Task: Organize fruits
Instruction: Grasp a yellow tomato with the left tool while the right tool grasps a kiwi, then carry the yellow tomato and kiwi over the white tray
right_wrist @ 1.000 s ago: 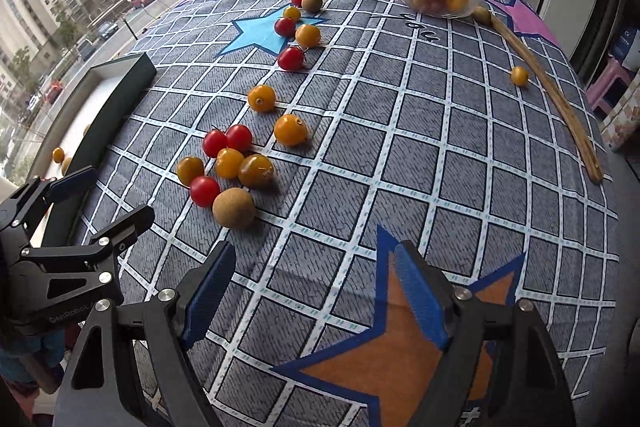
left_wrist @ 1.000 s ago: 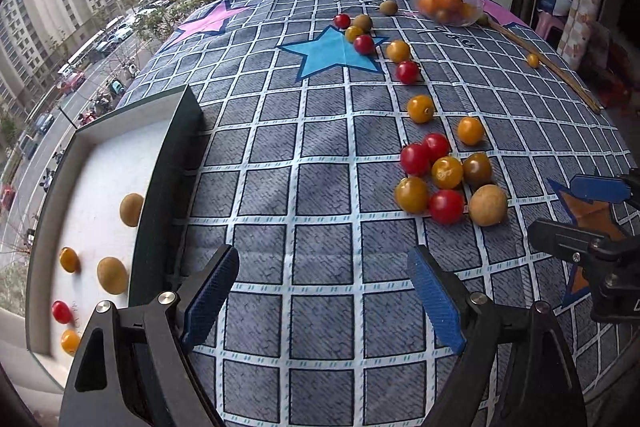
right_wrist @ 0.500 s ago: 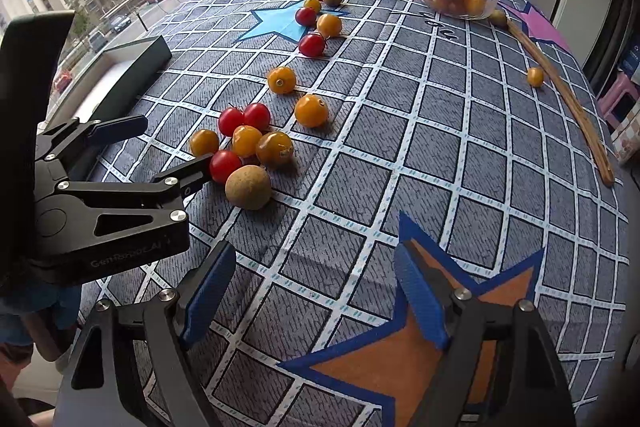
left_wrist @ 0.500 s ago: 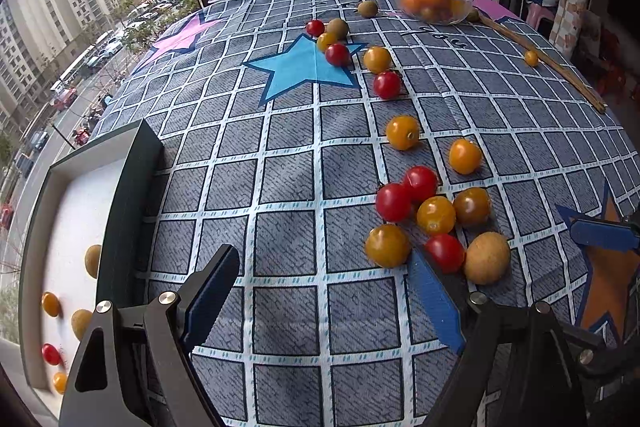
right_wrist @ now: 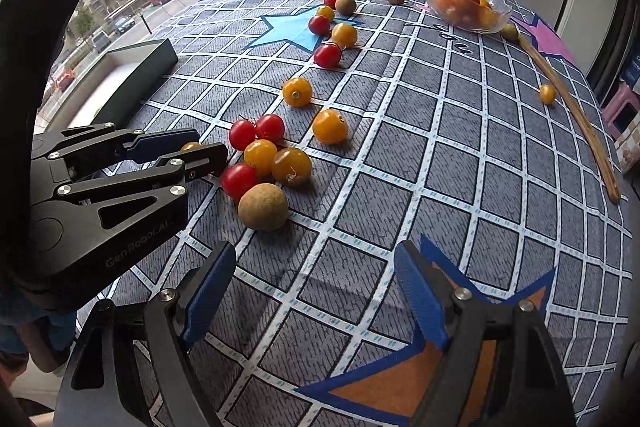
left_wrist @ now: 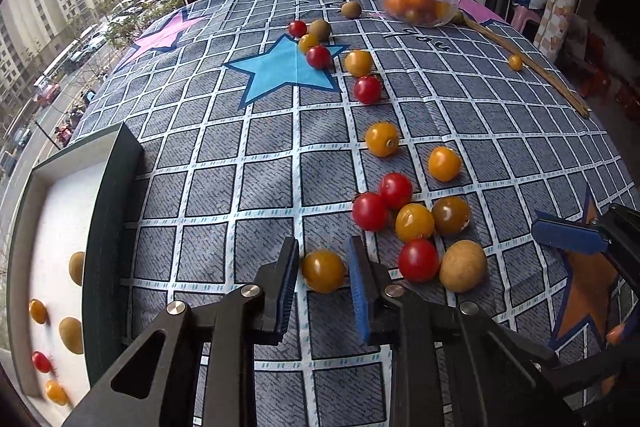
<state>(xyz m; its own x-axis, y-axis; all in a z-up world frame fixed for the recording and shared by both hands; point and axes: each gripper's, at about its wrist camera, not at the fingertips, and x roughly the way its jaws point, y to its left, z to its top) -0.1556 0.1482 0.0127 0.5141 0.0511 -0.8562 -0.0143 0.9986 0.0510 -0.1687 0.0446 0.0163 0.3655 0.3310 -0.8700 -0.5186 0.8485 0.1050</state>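
Note:
Cherry tomatoes and brown round fruits lie scattered on the checked cloth. My left gripper [left_wrist: 323, 254] is closing on an orange tomato [left_wrist: 323, 271] at the near-left edge of a cluster; both blue pads sit against its sides. From the right wrist view the same tomato [right_wrist: 191, 147] peeks out between the left gripper's [right_wrist: 209, 147] fingers. Just right of it lie a red tomato [left_wrist: 418, 259] and a brown fruit [left_wrist: 463, 265]. My right gripper [right_wrist: 316, 255] is open over the cloth by the orange star, with nothing between its fingers.
A dark green box [left_wrist: 116, 227] with a white floor stands at the left table edge and holds several fruits. A glass bowl [left_wrist: 418, 3] of orange fruit and a long wooden stick [left_wrist: 532, 67] lie at the far right. More fruit sits around the blue star [left_wrist: 286, 71].
My left gripper slid toward the fruit cluster, then its wide jaws came together around the orange tomato. The right gripper stayed open in about the same place.

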